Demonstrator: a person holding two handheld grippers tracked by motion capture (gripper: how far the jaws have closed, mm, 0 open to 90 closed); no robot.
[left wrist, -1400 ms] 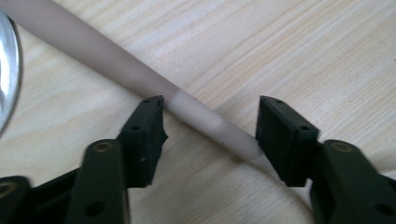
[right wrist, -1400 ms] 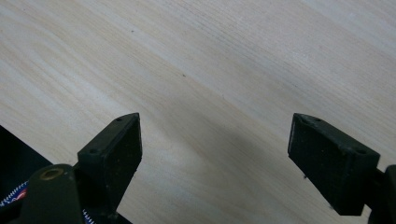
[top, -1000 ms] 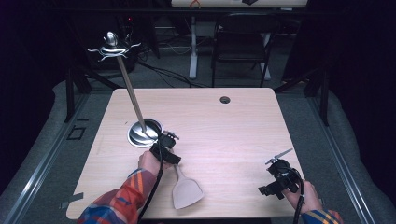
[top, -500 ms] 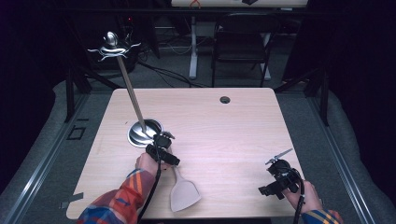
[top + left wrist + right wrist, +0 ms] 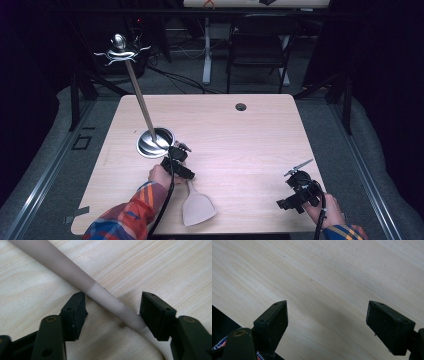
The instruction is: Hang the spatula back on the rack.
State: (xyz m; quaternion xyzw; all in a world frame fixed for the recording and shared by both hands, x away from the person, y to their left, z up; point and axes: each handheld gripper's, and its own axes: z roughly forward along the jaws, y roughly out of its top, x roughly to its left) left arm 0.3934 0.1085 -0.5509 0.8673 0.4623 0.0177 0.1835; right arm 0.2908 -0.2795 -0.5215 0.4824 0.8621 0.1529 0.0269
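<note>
A beige spatula [image 5: 198, 209] lies flat near the table's front edge, its handle pointing toward the back. My left gripper [image 5: 181, 167] hovers low over that handle and is open. In the left gripper view the handle [image 5: 75, 275] runs diagonally between the two black jaws, and the right pad [image 5: 153, 315] is close against it; my left gripper [image 5: 112, 302] has not closed on it. My right gripper [image 5: 299, 189] is at the front right, open over bare wood. Nothing lies between its jaws in the right gripper view [image 5: 327, 307].
A metal stand with a round base [image 5: 154, 142] rises just behind the left gripper, its thin pole leaning left to a hooked top [image 5: 121, 50]. A cable hole [image 5: 241, 106] marks the far table edge. A chair [image 5: 260, 50] stands behind the wooden table [image 5: 240, 145].
The left hand and its gripper have shifted slightly nearer and to the left over the spatula handle. The right gripper has stayed where it was.
</note>
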